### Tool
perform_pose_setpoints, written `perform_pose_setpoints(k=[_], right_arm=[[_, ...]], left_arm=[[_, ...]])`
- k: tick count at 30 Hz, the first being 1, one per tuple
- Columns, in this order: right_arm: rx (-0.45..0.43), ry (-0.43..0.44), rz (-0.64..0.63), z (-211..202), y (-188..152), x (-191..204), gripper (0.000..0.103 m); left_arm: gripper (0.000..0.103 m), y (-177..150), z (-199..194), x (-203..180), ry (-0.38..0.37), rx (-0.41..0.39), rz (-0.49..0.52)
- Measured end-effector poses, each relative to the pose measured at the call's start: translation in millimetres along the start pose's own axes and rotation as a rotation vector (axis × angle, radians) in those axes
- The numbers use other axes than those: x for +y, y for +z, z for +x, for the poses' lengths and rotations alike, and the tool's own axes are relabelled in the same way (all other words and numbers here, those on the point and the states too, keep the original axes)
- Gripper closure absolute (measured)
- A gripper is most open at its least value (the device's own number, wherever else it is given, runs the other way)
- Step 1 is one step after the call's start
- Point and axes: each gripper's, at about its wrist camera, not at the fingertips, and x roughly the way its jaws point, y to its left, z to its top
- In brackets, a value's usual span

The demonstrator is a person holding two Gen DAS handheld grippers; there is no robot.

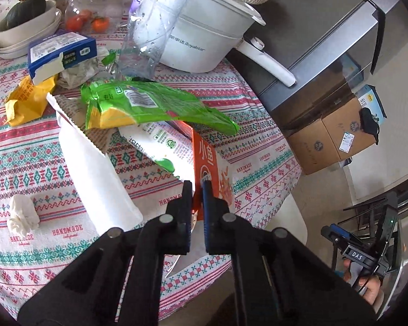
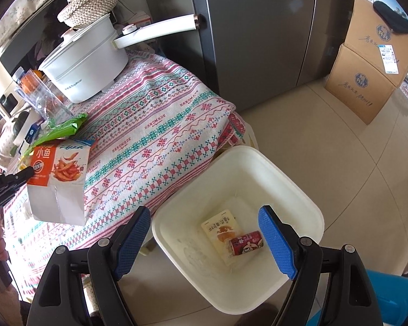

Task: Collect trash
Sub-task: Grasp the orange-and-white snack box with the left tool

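Observation:
My left gripper [image 1: 197, 184] is shut on the edge of an orange-and-white snack packet [image 1: 205, 160], which stands tilted on the patterned tablecloth [image 1: 258, 146]; the right wrist view shows the same packet [image 2: 59, 174]. Behind it lie a green wrapper [image 1: 149, 103], a white pouch [image 1: 160, 141], a yellow wrapper [image 1: 24, 100], a blue carton [image 1: 62, 51], a clear crushed bottle [image 1: 155, 27] and a crumpled tissue [image 1: 23, 214]. My right gripper [image 2: 204, 212] hangs open and empty over a white bin [image 2: 285, 174] that holds a cream packet [image 2: 220, 231] and a red can [image 2: 246, 243].
A white electric pot [image 1: 204, 35] with a long handle stands at the table's far side, beside a glass jar [image 1: 95, 8] and a bowl [image 1: 27, 24]. A grey fridge [image 2: 258, 27] and stacked cardboard boxes [image 2: 364, 81] stand on the tiled floor beyond the bin.

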Motion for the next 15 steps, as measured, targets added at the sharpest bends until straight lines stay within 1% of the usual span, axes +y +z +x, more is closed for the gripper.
perform_pose_setpoints(k=[4, 7, 11, 13, 15], right_arm=[[-0.001, 0.007, 0.011, -2, -1, -1, 0.02], [-0.004, 0.009, 0.013, -4, -2, -2, 0.02], [0.0, 0.001, 0.006, -3, -4, -2, 0.02], [0.002, -0.003, -0.001, -3, -5, -1, 0.02], [0.002, -0.002, -0.003, -3, -5, 0, 0.02]], left_arm=[[0.096, -7, -18, -16, 0.009, -0.047, 0.04], [0.096, -13, -31, -29, 0.048, -0.084, 0.105], [0.096, -23, -26, -46, 0.143, -0.067, 0.207], [0.096, -27, -20, -52, 0.169, -0.055, 0.251], [0.095, -29, -11, -55, 0.174, -0.028, 0.273]])
